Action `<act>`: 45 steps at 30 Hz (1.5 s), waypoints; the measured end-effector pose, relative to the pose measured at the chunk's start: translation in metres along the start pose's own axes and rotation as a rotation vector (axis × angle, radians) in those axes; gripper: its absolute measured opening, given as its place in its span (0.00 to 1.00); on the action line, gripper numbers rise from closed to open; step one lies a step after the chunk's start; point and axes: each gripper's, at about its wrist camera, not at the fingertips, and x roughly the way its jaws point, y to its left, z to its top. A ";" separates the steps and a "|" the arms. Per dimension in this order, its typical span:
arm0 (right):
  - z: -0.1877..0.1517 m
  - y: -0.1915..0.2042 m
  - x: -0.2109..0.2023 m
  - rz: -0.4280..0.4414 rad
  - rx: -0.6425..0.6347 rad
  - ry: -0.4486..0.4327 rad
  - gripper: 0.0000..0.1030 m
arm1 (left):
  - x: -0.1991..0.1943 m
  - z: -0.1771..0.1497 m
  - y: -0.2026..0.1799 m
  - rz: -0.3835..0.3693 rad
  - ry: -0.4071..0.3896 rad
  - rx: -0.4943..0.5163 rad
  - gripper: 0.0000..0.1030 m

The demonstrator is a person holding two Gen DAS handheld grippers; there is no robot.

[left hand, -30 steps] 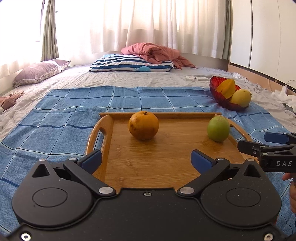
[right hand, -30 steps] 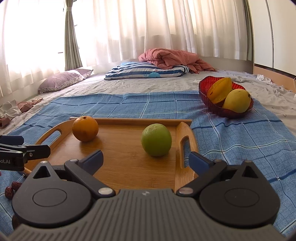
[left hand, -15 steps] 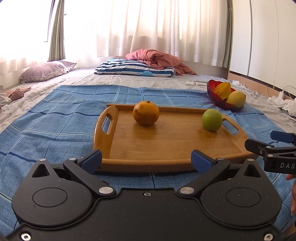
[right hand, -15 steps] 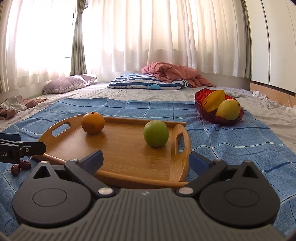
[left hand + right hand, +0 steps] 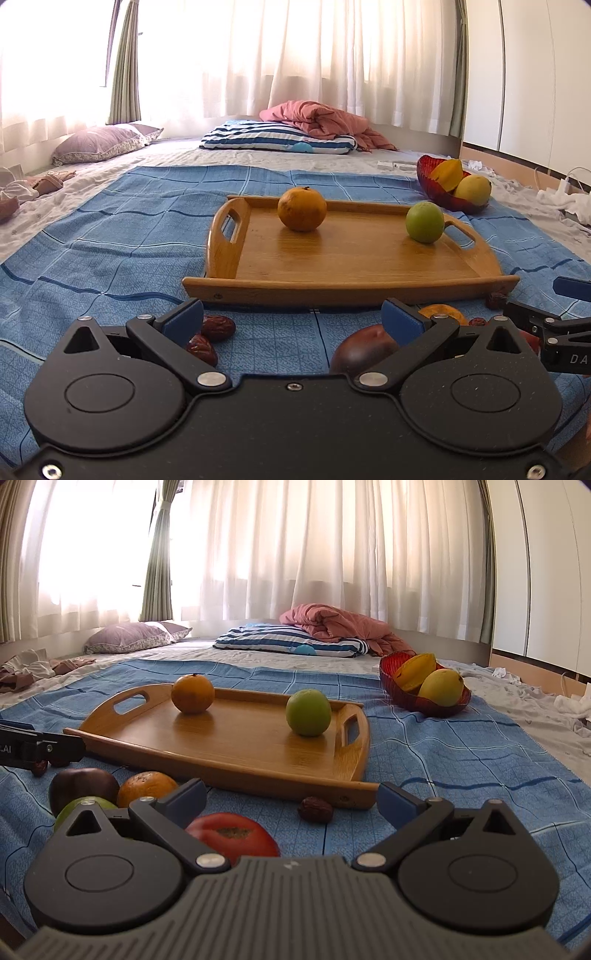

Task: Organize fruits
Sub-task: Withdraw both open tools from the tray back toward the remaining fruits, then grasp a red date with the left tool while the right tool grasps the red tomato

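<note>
A wooden tray [image 5: 351, 258] [image 5: 229, 746] lies on the blue cloth with an orange [image 5: 302, 208] [image 5: 192, 693] and a green apple [image 5: 424, 221] [image 5: 308, 712] on it. In front of the tray lie a dark purple fruit [image 5: 364, 349] [image 5: 83, 782], a second orange [image 5: 147, 788], a green fruit [image 5: 86, 806], a red tomato [image 5: 232, 836] and brown dates [image 5: 218, 328] [image 5: 315, 809]. My left gripper [image 5: 291, 319] is open and empty, near the purple fruit. My right gripper [image 5: 291, 799] is open and empty above the tomato.
A red bowl [image 5: 437, 190] [image 5: 413, 699] with a mango and a yellow fruit sits at the right beyond the tray. Striped pillow [image 5: 277, 138], pink blanket and purple pillow [image 5: 103, 142] lie at the back. White wardrobe stands on the right.
Both grippers have drawn back and down from the tray. The loose fruits and dates in front of the tray have come into view. Jaws stay open.
</note>
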 end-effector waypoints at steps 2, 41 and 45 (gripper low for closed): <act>-0.003 0.000 -0.004 0.003 0.005 -0.005 1.00 | 0.001 -0.001 0.004 0.025 0.006 0.004 1.00; -0.035 0.024 0.002 0.116 -0.044 0.074 0.89 | 0.020 -0.021 0.039 0.170 0.094 -0.026 0.19; -0.034 0.027 0.000 0.132 -0.058 0.067 0.77 | 0.014 -0.018 0.034 0.164 0.070 -0.002 0.19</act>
